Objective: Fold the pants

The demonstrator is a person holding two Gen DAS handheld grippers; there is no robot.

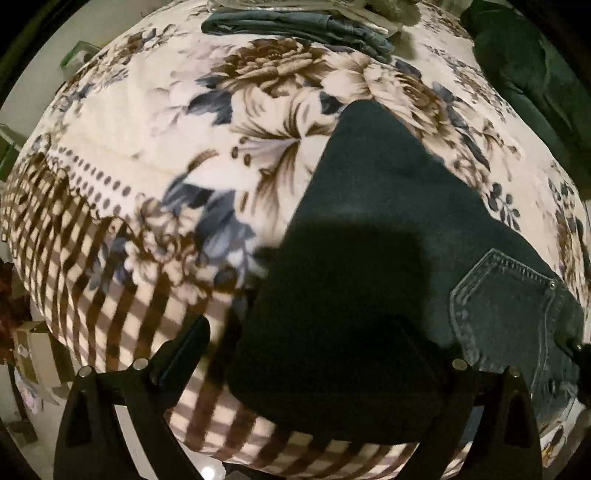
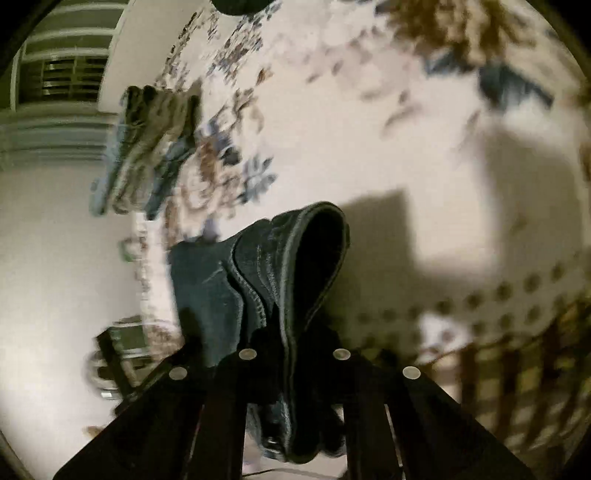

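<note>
Dark blue jeans (image 1: pixel 369 229) lie on a floral blanket (image 1: pixel 147 122), one leg running up the middle, a back pocket (image 1: pixel 506 306) at the right. My left gripper (image 1: pixel 306 354) is open above the near end of the jeans, its fingers (image 1: pixel 184 347) spread wide to either side. My right gripper (image 2: pixel 295 347) is shut on the jeans' waistband (image 2: pixel 291 266), which bunches up in a fold between the fingers and is lifted above the blanket (image 2: pixel 406 129).
A pile of folded blue-grey clothes (image 1: pixel 295 26) lies at the blanket's far edge, and it also shows blurred in the right wrist view (image 2: pixel 147 147). A dark green garment (image 1: pixel 517 70) is at the far right. Cardboard boxes (image 1: pixel 33 350) stand left of the bed.
</note>
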